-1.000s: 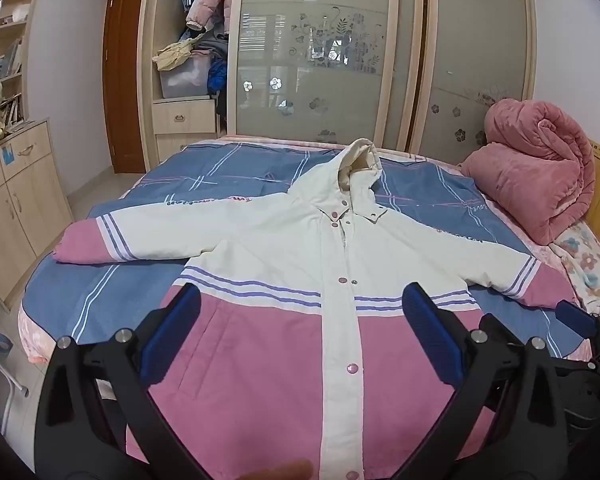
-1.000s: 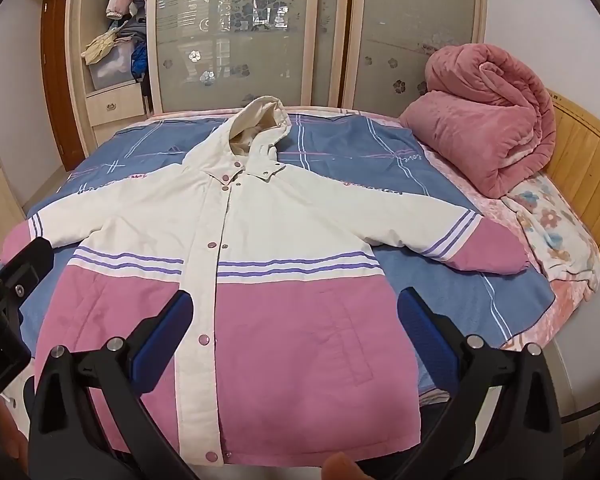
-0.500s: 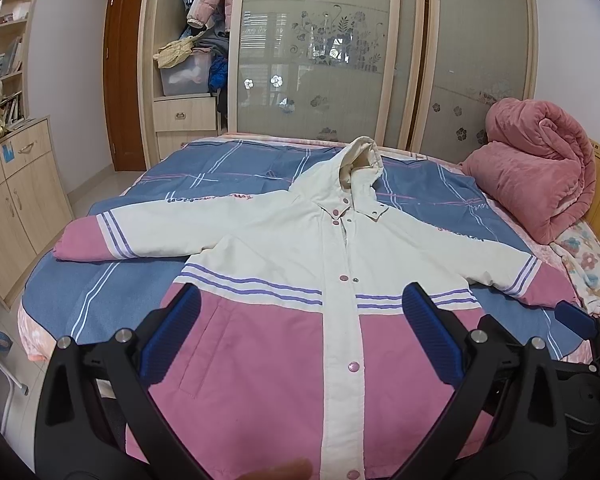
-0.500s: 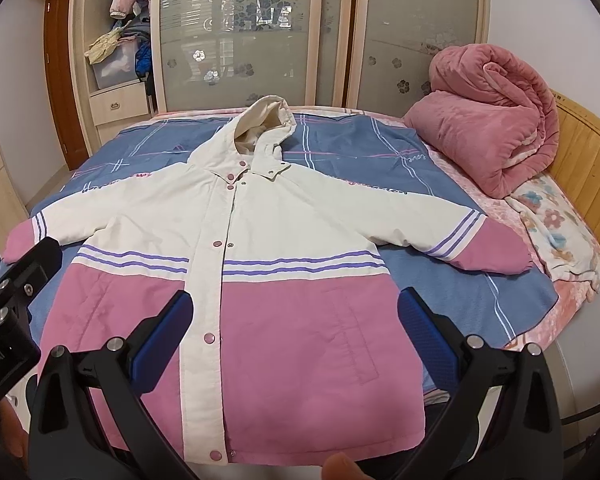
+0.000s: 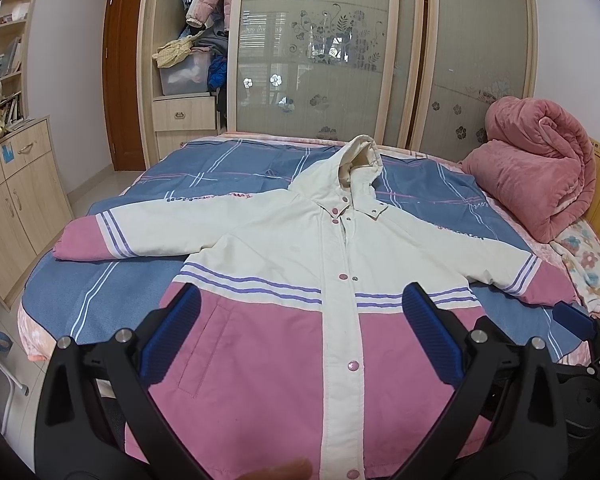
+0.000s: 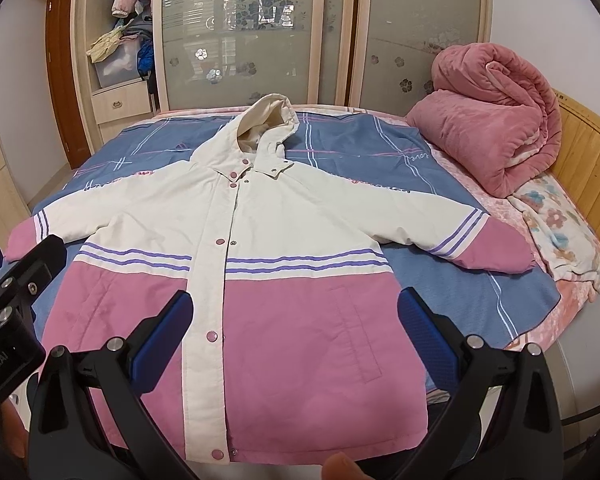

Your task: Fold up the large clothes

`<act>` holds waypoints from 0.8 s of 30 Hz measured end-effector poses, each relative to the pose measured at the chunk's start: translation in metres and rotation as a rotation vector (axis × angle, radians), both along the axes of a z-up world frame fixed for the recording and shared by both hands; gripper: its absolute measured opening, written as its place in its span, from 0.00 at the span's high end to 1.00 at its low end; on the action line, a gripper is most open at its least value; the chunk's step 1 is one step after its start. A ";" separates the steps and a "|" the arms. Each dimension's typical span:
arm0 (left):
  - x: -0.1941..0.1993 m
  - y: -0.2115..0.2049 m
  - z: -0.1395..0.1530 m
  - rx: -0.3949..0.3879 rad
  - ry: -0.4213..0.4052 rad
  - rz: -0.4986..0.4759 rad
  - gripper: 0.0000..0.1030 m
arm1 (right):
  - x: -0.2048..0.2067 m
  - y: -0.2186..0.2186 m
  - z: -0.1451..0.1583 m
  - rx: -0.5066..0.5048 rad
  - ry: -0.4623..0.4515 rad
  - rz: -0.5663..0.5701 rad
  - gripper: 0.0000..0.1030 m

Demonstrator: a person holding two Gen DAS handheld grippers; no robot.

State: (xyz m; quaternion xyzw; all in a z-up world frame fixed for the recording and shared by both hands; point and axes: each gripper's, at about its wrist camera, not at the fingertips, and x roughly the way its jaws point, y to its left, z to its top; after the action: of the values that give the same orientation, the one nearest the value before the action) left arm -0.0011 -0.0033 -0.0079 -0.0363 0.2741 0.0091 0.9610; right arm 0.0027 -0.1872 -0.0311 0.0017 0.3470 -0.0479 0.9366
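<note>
Both grippers are hanging over the hem end with jaws spread wide, nothing in them: left gripper (image 5: 300,312), right gripper (image 6: 294,312). Under them is the jacket (image 5: 300,264), a hooded one, cream on top, pink below, purple stripes across chest and cuffs, snapped shut, lying flat and face up on the bed (image 5: 220,168) with both sleeves spread out. The hood points toward the wardrobe (image 5: 332,60). The hem's bottom edge is cut off behind the left gripper's arms. A rolled pink quilt (image 6: 496,120) sits off by the headboard.
</note>
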 end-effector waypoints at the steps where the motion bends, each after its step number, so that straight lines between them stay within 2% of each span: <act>1: 0.000 0.000 0.000 0.000 0.000 0.000 0.02 | 0.000 0.000 0.000 -0.001 0.000 0.000 0.01; 24: 0.000 0.000 -0.003 -0.001 0.005 -0.001 0.02 | 0.000 0.004 -0.002 -0.007 0.005 0.001 0.01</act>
State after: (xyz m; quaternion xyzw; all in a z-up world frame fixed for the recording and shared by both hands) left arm -0.0007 -0.0032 -0.0105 -0.0364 0.2765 0.0088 0.9603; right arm 0.0029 -0.1836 -0.0328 -0.0018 0.3491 -0.0486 0.9358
